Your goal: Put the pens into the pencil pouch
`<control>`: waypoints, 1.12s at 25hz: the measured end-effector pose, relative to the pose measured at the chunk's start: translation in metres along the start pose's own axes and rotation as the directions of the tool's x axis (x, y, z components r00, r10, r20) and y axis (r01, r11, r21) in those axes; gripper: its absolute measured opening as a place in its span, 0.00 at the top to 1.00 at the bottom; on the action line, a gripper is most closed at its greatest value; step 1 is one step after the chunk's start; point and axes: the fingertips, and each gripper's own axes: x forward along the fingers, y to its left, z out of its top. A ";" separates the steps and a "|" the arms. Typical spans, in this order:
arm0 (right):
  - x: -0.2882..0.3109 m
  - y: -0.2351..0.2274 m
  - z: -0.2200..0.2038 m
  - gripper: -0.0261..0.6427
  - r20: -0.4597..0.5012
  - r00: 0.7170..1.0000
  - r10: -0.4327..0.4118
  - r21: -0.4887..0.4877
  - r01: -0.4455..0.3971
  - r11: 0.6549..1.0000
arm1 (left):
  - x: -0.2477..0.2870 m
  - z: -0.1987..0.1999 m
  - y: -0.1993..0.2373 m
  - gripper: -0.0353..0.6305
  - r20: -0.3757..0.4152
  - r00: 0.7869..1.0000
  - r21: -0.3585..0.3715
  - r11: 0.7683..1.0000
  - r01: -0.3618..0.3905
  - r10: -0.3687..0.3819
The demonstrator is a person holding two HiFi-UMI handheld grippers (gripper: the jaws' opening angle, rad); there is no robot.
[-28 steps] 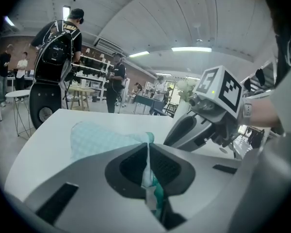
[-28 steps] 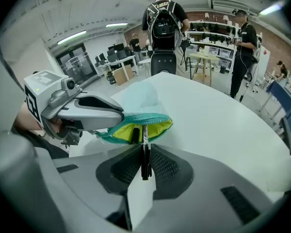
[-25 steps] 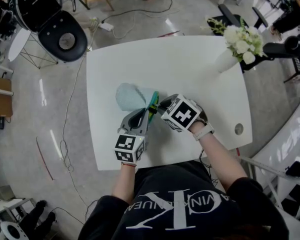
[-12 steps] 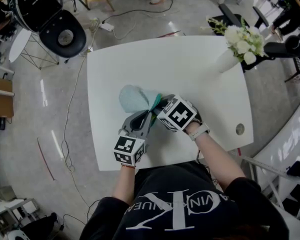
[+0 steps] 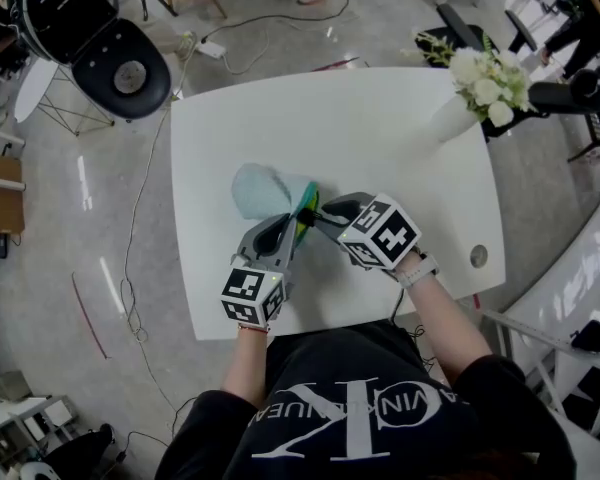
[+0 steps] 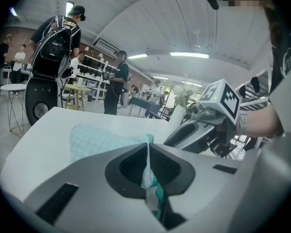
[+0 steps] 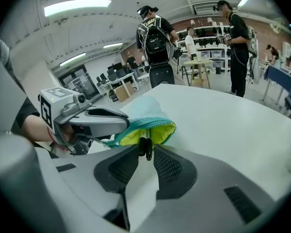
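Teal fabric, yellow lining: a pencil pouch (image 5: 260, 190) lies on the white tabletop (image 5: 380, 138), left of its middle and closer to the near edge than the far one, as a person works it with a hand-held tool in each hand. The pouch's open mouth faces the near edge.

The left tool (image 5: 296, 230) is pressed together on the teal rim of the pouch (image 6: 94, 139). In the left gripper view, the cloth is pinched flat between the jaws (image 6: 148, 152), which appears to be what keeps the mouth gaping.

The right tool (image 5: 318, 215) sits just beside it at the mouth, and its jaws have just been opening. In the right gripper view they stand spread (image 7: 146, 153), with the dark tail of a pen (image 7: 144, 145) between the tips. The rest of the pen reaches into the yellow-lined opening (image 7: 148, 130). The pads do not seem to press on it, and it is unclear whether the tail belongs to one pen or two.

A vase of white flowers (image 5: 485, 86) stands at the far right corner.

Judged from this, the job is near its end. The pen is mostly inside and being let go, and no loose pen shows elsewhere in the head view. What likely remains is nudging the tail fully in and releasing the rim.
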 end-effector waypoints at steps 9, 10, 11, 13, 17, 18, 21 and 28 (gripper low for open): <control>0.003 -0.006 -0.024 0.86 -0.072 0.997 -0.010 -0.045 0.006 0.999 | 0.004 0.001 0.000 0.92 0.004 1.000 -0.005 1.000 -0.002 0.002; 0.005 -0.006 -0.023 0.87 -0.074 0.997 -0.013 -0.050 0.009 0.999 | 0.003 0.002 0.000 0.92 0.004 1.000 -0.005 1.000 -0.001 0.001; 0.007 -0.006 -0.022 0.89 -0.074 0.997 -0.017 -0.056 0.013 0.998 | 0.004 0.002 0.000 0.92 0.004 1.000 -0.005 1.000 0.000 0.000; 0.009 -0.008 -0.019 0.90 -0.069 0.997 -0.020 -0.061 0.016 0.998 | 0.005 0.001 -0.001 0.92 0.004 1.000 -0.003 1.000 0.001 -0.001; 0.013 -0.009 -0.015 0.90 -0.067 0.998 -0.015 -0.067 0.010 0.998 | 0.005 0.000 -0.002 0.92 0.003 1.000 -0.001 1.000 0.006 -0.006; 0.013 -0.009 -0.014 0.90 -0.066 0.998 -0.014 -0.068 0.009 0.998 | 0.004 -0.001 -0.003 0.92 0.002 1.000 0.000 1.000 0.010 -0.010; 0.015 -0.007 -0.011 0.90 -0.061 0.998 -0.010 -0.069 0.006 0.998 | 0.003 -0.002 -0.008 0.92 -0.003 1.000 0.010 1.000 0.028 -0.028; 0.024 -0.004 -0.013 0.90 -0.071 0.997 -0.006 -0.049 0.002 0.999 | -0.003 -0.008 -0.009 0.92 -0.026 0.999 0.022 0.999 0.029 -0.029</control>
